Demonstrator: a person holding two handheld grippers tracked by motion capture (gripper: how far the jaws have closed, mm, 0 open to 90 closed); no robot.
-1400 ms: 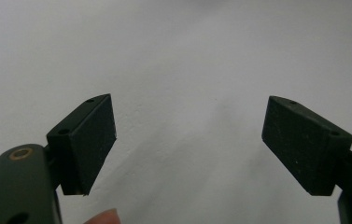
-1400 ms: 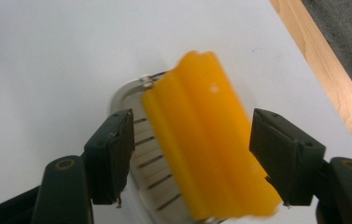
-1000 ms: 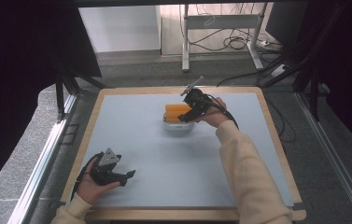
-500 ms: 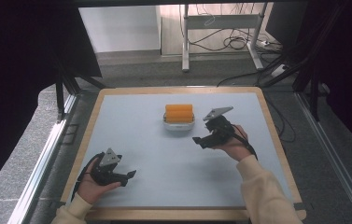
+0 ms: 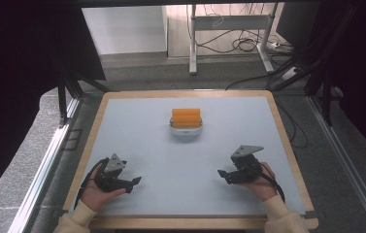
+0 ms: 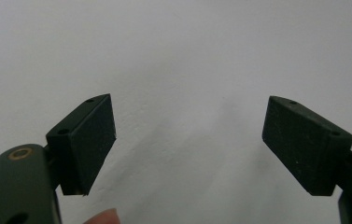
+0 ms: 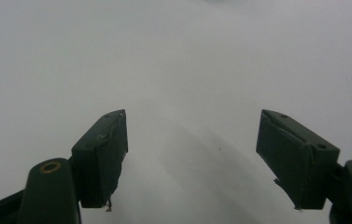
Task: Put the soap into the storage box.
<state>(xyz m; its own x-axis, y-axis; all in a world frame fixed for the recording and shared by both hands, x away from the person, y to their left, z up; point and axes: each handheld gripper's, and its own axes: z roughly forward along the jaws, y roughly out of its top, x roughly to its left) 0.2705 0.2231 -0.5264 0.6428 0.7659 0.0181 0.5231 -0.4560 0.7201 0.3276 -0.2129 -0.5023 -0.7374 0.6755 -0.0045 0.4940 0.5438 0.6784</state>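
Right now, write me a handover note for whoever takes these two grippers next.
Left gripper: open, nothing between its jaws, resting at the near left of the table.
Right gripper: open, nothing between its jaws, resting at the near right of the table.
Orange block: sits on top of the small white tray, at the middle of the table towards the far side, apart from both grippers.
Done: the block appears placed on the tray, and both grippers are clear of it.
Left: probably nothing with the block; check that it sits square on the tray before moving on.
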